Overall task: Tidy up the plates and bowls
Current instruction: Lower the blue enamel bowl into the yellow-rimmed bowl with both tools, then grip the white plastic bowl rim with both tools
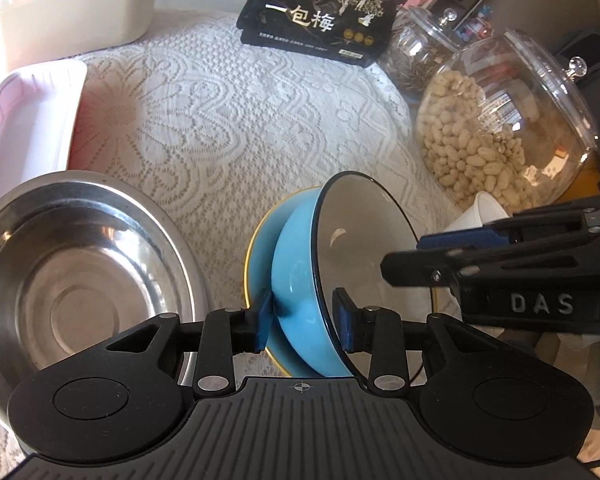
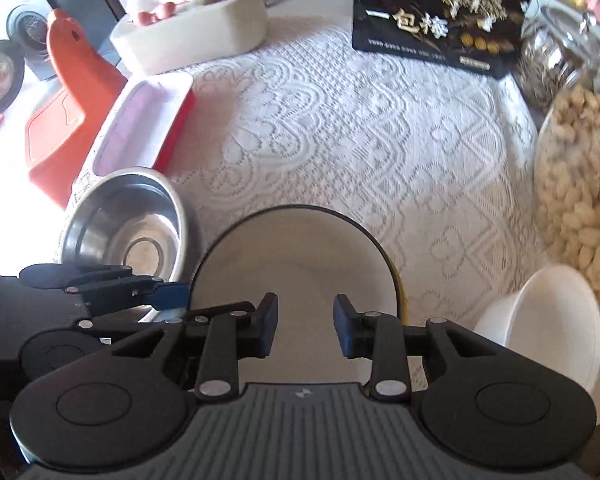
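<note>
My left gripper (image 1: 302, 316) is shut on the rim of a blue bowl (image 1: 296, 264) with a white inside and dark edge, holding it tilted on its side over a blue gold-rimmed plate (image 1: 256, 248). A steel bowl (image 1: 80, 280) sits to its left. My right gripper (image 2: 306, 330) is open and empty, hovering over the bowl's white inside (image 2: 296, 256); it shows from the side in the left wrist view (image 1: 416, 256). The steel bowl (image 2: 128, 224) and left gripper (image 2: 172, 296) appear at left in the right wrist view.
A white lace cloth (image 1: 228, 120) covers the table. A pink-lined tray (image 1: 24, 128), a cream tub (image 1: 68, 20), a black box (image 1: 320, 12), two glass jars (image 1: 504, 120) and a white cup (image 2: 548, 320) stand around. An orange board (image 2: 72, 92) lies at left.
</note>
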A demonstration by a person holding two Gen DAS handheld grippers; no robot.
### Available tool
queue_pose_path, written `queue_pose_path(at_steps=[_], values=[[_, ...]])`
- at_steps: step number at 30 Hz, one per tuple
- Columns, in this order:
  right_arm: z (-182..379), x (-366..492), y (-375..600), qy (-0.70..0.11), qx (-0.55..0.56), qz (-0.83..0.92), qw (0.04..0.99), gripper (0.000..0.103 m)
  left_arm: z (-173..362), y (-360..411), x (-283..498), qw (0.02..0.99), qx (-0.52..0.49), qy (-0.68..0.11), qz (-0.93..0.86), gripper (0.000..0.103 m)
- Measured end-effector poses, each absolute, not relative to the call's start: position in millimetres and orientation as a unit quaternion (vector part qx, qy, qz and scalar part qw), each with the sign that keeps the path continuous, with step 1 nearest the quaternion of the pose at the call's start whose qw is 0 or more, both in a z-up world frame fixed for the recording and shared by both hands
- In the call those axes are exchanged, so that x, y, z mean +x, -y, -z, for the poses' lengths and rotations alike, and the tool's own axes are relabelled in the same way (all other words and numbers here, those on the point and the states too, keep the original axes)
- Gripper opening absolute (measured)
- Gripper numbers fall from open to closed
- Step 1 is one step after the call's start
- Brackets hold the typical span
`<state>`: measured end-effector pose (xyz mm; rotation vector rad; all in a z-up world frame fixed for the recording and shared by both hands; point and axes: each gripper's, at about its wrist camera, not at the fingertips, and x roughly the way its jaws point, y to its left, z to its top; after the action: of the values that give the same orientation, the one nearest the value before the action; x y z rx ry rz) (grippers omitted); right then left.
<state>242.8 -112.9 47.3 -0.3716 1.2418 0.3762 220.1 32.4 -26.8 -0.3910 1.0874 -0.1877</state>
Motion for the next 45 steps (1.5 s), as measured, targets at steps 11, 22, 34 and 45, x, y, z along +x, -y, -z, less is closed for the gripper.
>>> queue_pose_path(at_steps=[11,22,34,45], values=[[-46.4,210.2,146.0,-0.465,-0.236,-0.124,0.844,0.048,24.6,-44.2,205.9,0.831,-0.225,-0.5,0.094,0.028],[-79.8,203.1,238.7,-0.405,-0.132,-0.082,0.901,0.077,-11.3,-32.8,193.7,0.873,-0.211,-0.436,0.055,0.025],[-54.5,215.2,361.2,-0.397,-0.011,-0.011,0.918,0.075,-7.3,100.7,267.9,0.862,-0.178,-0.443,0.171,0.025],[12.9,255.6,407.0,-0.457,0.132,-0.012,0.88,0.06,43.5,171.8,299.4,0.853,-0.091,-0.492,0.151,0.026]])
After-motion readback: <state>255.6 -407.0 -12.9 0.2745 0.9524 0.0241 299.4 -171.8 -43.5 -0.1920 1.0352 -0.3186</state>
